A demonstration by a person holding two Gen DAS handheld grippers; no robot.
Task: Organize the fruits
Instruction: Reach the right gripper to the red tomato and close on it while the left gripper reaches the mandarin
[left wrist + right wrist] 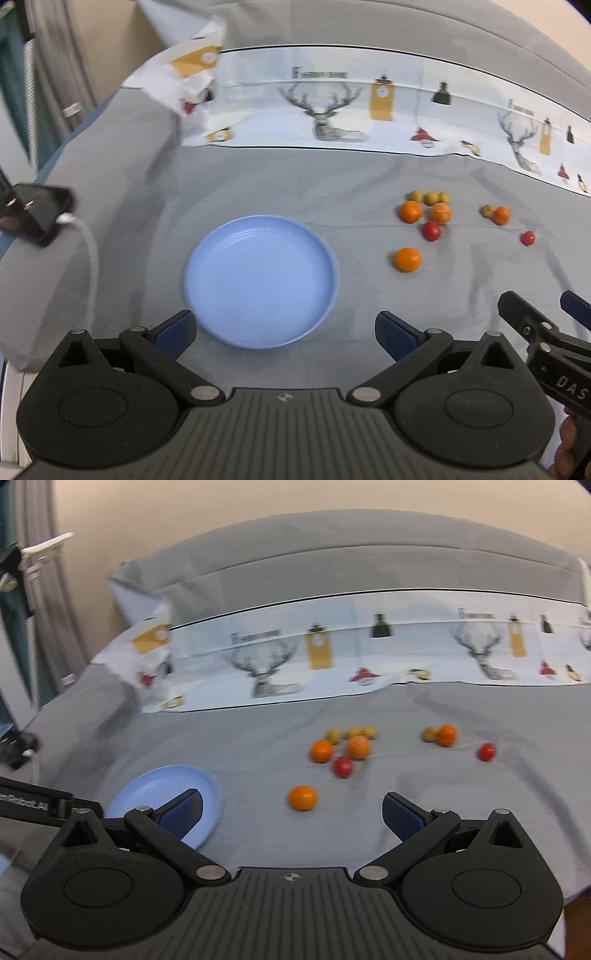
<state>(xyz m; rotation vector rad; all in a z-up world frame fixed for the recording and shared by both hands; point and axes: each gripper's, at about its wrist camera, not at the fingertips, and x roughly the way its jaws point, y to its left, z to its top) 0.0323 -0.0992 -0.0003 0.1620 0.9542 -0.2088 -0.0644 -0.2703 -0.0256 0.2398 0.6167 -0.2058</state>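
An empty blue plate [260, 284] lies on the grey bedsheet, straight ahead of my left gripper [284, 332], which is open with nothing between its fingers. To the plate's right lie scattered fruits: a lone orange [407, 259], two oranges [410, 211] side by side, a red fruit [431, 231], small green-yellow fruits [430, 197], another orange [501, 215] and a far red fruit [527, 238]. My right gripper [291, 814] is open and empty, just short of the lone orange [303, 796]. The plate [147, 794] sits at its left, partly hidden by the left finger.
A black phone [31, 212] on a white cable lies at the bed's left edge. A folded quilt with a deer print [332, 110] runs across the back, grey pillows behind it. The right gripper's fingers [524, 314] show at the left view's right edge.
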